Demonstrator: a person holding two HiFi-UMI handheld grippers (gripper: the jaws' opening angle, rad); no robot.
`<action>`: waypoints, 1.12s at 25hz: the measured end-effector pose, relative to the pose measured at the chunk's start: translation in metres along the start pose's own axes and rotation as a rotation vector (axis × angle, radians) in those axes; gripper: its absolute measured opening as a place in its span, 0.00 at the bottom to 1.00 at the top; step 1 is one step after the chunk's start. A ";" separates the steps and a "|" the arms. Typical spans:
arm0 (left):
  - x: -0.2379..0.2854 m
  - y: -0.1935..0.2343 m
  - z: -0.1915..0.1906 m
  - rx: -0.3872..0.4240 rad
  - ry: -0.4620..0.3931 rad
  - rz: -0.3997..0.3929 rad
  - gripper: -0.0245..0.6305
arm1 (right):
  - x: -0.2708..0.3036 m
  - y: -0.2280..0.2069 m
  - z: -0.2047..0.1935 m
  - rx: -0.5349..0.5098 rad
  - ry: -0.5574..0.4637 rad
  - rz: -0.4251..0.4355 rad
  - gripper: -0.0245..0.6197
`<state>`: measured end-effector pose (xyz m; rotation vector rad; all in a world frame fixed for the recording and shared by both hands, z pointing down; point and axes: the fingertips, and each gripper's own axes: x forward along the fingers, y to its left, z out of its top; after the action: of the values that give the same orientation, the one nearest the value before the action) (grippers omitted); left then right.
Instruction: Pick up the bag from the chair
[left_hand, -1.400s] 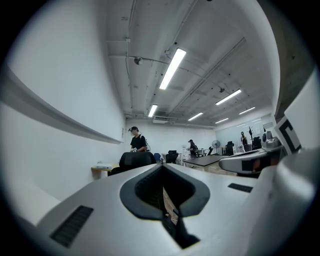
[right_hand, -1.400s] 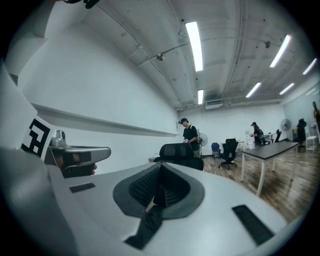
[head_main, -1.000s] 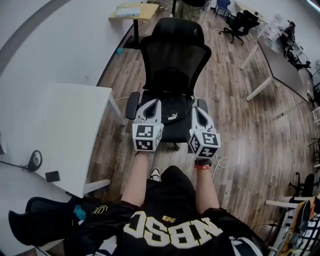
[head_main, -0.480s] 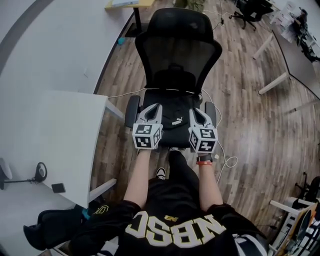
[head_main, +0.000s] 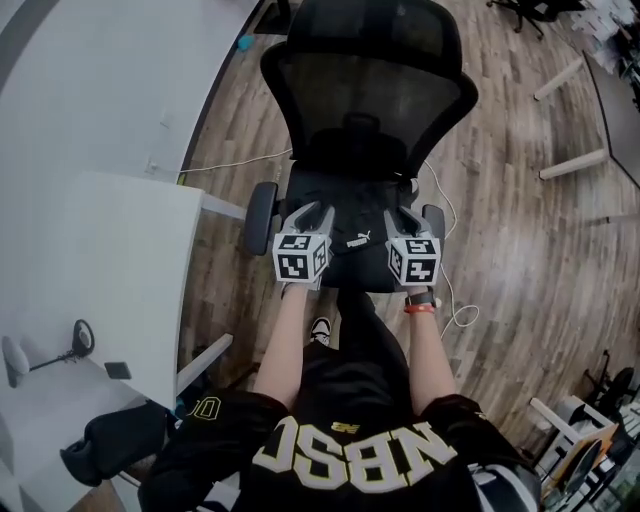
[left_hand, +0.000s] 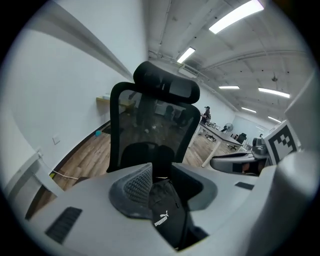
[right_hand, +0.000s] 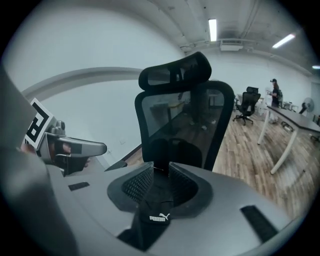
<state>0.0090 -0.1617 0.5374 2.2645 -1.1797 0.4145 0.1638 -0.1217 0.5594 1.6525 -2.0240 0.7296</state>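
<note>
A black bag (head_main: 352, 237) with a white logo lies on the seat of a black mesh office chair (head_main: 368, 95). My left gripper (head_main: 312, 214) hangs over the bag's left part and my right gripper (head_main: 396, 217) over its right part. Both stand open with a narrow gap. In the left gripper view the bag (left_hand: 166, 212) shows through the gap of the left gripper (left_hand: 161, 173), with the right gripper (left_hand: 244, 162) off to the side. In the right gripper view the bag (right_hand: 154, 216) lies under the right gripper (right_hand: 160, 173). Contact with the bag cannot be told.
A white desk (head_main: 90, 270) stands close on the left, a small black device (head_main: 117, 370) on it. A white cable (head_main: 455, 300) trails over the wooden floor right of the chair. The armrests (head_main: 261, 208) flank the seat. Another black chair (head_main: 110, 445) is at bottom left.
The person has stepped closer to the chair. Both grippers have moved forward and now sit over the bag on the seat. Their jaws look the same.
</note>
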 end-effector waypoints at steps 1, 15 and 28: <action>0.006 0.004 -0.006 -0.007 0.017 0.007 0.24 | 0.010 -0.003 -0.005 -0.016 0.026 0.008 0.20; 0.070 0.065 -0.106 -0.180 0.223 0.035 0.42 | 0.128 -0.037 -0.082 -0.259 0.317 0.098 0.33; 0.122 0.123 -0.190 -0.267 0.339 0.122 0.55 | 0.205 -0.077 -0.152 -0.197 0.454 0.096 0.47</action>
<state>-0.0267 -0.1853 0.7905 1.8163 -1.1231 0.6207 0.1975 -0.1917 0.8148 1.1600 -1.7886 0.8217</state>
